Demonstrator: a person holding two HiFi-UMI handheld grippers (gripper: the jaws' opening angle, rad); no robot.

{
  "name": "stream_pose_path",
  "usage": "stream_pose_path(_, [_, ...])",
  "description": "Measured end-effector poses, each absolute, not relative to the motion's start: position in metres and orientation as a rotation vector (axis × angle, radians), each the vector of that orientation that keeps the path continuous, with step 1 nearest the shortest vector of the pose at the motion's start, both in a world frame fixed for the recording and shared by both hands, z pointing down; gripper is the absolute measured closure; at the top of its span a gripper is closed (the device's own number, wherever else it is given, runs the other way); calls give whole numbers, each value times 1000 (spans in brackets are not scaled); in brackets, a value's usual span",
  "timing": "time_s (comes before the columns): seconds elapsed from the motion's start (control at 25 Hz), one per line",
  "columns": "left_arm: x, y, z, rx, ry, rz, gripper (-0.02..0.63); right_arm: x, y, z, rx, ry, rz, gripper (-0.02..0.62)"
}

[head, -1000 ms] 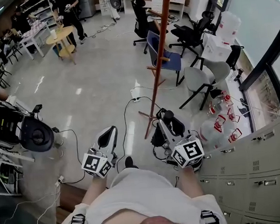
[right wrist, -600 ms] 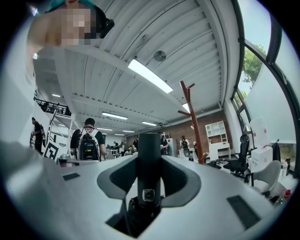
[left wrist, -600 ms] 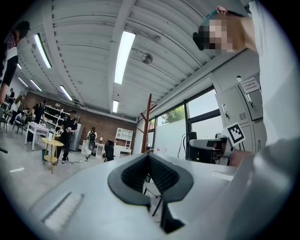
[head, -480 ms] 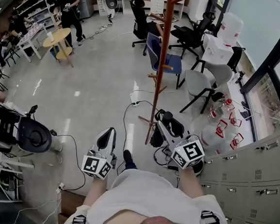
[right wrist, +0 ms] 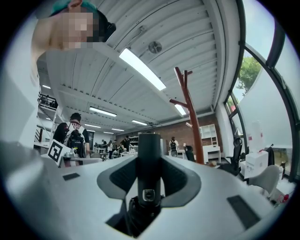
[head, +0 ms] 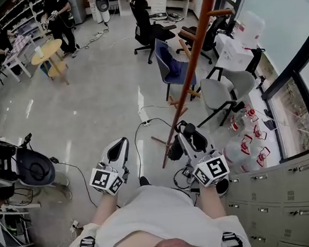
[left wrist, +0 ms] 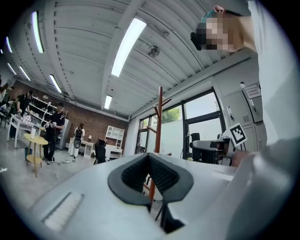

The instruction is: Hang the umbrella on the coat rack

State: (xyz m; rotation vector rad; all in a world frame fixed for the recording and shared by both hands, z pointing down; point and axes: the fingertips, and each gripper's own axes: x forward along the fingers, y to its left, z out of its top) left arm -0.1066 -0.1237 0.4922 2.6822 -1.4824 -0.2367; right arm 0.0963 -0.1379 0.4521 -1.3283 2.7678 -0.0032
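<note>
Right gripper (right wrist: 149,176) clamped on umbrella (right wrist: 149,150) handle, plain only in right gripper view; head view shows just umbrella's black bulk, lower centre. Left gripper (left wrist: 149,159) jaws together, empty. Coat rack (head: 192,68) beyond, centre-right; forked top only in gripper views.

No word, number or brand name can be read anywhere. Only black-and-white square markers are seen, printed on the cube (head: 106,181) of the left gripper (head: 120,147) and on the cube (head: 212,170) of the right gripper (head: 186,140). They are patterns, not letters. In the left gripper view a white sheet (left wrist: 252,90) is fixed to a grey locker door (left wrist: 234,108). What may be print on it is too small to be made out.
</note>
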Motion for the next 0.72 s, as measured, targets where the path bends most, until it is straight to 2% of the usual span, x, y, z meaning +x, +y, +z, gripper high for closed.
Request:
stream_pose_path(0.28, [-141, -189, 490, 2732, -1408, -251, 597, 62, -195, 433, -1367, 2726, 43, 442])
stream_pose_path(0.72, [-159, -219, 494, 2671, -1421, -294, 597, 46, -240, 427, -1374, 2763, 23, 442])
